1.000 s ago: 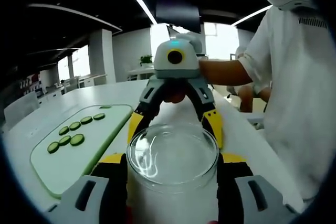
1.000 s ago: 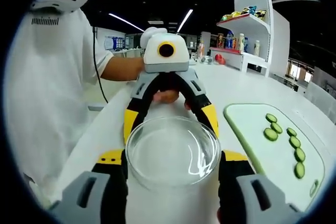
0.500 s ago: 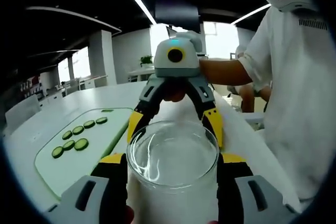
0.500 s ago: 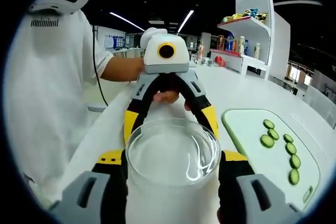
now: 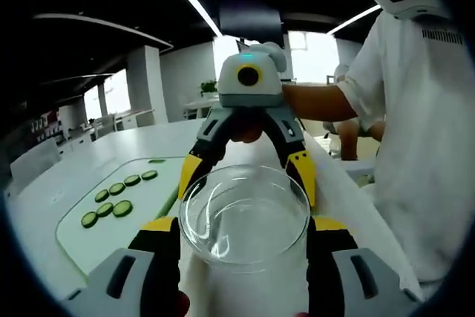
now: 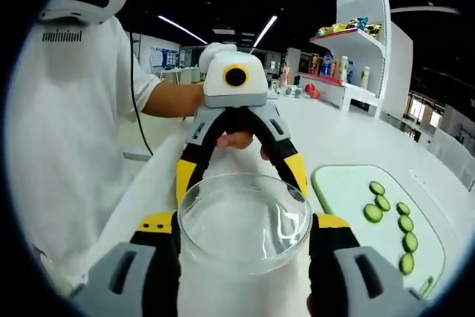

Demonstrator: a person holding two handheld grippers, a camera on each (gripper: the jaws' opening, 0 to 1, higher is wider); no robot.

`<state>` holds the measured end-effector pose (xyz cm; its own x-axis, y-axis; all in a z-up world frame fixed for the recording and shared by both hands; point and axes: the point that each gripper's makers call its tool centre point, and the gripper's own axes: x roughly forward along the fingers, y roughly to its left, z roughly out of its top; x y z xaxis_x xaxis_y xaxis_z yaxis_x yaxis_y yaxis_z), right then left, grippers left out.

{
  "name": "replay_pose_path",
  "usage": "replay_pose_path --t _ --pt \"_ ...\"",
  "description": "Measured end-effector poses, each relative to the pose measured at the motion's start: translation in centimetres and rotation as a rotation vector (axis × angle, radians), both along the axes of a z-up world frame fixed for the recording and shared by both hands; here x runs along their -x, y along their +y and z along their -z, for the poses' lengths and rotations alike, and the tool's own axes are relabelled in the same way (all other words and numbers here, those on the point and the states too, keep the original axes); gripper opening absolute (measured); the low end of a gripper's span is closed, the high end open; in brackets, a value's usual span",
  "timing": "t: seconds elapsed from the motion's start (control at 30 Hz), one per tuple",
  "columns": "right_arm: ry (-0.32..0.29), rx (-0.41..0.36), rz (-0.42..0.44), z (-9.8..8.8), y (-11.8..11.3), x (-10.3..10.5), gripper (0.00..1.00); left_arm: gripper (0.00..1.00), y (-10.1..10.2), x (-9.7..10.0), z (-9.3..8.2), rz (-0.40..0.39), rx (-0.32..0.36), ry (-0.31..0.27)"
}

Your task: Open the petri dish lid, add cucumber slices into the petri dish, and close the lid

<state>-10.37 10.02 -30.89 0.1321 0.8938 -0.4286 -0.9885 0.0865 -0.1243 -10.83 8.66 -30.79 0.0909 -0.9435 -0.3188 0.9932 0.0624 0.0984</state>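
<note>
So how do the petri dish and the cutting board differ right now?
The petri dish is clear, round glass held up between both tools; the cutting board is pale green, flat, lying on the table. The dish looks empty; the board carries the cucumber slices.

**A:** What sits closest to the camera?

**B:** A round, clear glass petri dish (image 5: pixel 244 215), held between the black and yellow fingers (image 5: pixel 157 252) of the left gripper (image 5: pixel 244 257), which press against its sides.

**A:** And across from it?

**B:** The right gripper (image 5: pixel 250 176) faces the camera, its grey body above, its yellow-tipped fingers reaching down to the dish's far rim. A person's hand (image 5: pixel 246 133) grips it, and a person in a white short-sleeved shirt (image 5: pixel 419 131) stands at the right.

**A:** Anything else?

**B:** On the white bench (image 5: pixel 89 165), left of the dish, lies a pale green rectangular cutting board (image 5: pixel 111 224) carrying round green cucumber slices (image 5: pixel 119 197) in two short rows.
</note>
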Motion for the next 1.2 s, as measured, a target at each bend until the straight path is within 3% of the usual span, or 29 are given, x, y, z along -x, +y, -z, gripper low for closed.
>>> replay_pose_path --t 0.47,1.2 --pt "-0.02 0.004 -0.025 -1.0 1.4 -0.1 0.69 0.69 1.3 -0.1 -0.8 -0.022 0.006 -0.018" --pt "-0.026 -0.015 -0.095 -1.6 5.2 0.1 0.69 0.68 5.1 0.1 -1.6 -0.089 0.017 -0.031"
